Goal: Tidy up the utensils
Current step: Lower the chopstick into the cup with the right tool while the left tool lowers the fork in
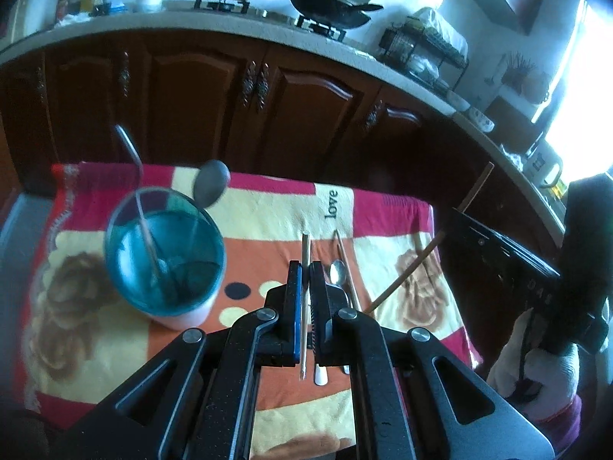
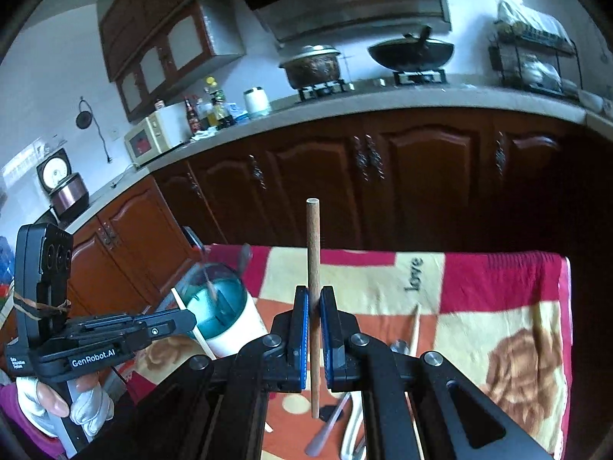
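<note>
With the left gripper clamped on a metal chopstick and the right gripper on a wooden chopstick, tip each upright over the cup before letting go

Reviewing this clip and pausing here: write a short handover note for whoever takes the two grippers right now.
Left gripper: shut on a thin pale chopstick, lifted off the blanket.
Right gripper: shut on a brown wooden chopstick, also raised.
Blue holder cup stands at the blanket's left, a ladle and spoon already in it.
Left: drop both sticks in the cup, then the small spoon and remaining chopsticks lying on the blanket.
</note>
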A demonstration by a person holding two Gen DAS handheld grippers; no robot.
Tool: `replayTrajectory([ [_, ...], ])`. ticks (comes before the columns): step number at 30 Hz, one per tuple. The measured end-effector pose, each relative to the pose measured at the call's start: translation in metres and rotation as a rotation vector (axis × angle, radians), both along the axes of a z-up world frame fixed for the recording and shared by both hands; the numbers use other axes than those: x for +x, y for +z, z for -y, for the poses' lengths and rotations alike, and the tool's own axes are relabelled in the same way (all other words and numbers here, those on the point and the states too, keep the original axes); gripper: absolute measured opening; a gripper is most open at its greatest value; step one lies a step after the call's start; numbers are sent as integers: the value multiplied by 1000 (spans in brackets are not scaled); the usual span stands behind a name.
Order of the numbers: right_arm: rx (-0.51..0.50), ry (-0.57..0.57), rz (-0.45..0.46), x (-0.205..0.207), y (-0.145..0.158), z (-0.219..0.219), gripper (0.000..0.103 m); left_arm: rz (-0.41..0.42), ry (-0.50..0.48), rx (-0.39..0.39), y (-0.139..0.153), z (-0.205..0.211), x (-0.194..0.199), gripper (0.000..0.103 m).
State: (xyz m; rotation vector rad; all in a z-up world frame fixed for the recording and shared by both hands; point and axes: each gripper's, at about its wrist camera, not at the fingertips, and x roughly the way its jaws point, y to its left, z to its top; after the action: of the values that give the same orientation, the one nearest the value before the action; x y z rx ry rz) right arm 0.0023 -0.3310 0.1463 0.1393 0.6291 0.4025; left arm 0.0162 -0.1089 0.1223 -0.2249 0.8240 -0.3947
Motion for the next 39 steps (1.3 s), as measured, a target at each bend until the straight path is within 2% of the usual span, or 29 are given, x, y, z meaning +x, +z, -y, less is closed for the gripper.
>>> replayTrajectory([
  [10,-3,72,53,14,33,-54,5,67,48,-11,29,-43,0,3],
  [19,18,134,101,43,53,-111,5,114,175,-27,52,-110,21,3],
  [29,12,164,101,80,52,-151,5,116,241,-19,46,-138,43,3],
  [39,16,138,61,104,24,-163,5,119,293,49,26,-139,54,3],
])
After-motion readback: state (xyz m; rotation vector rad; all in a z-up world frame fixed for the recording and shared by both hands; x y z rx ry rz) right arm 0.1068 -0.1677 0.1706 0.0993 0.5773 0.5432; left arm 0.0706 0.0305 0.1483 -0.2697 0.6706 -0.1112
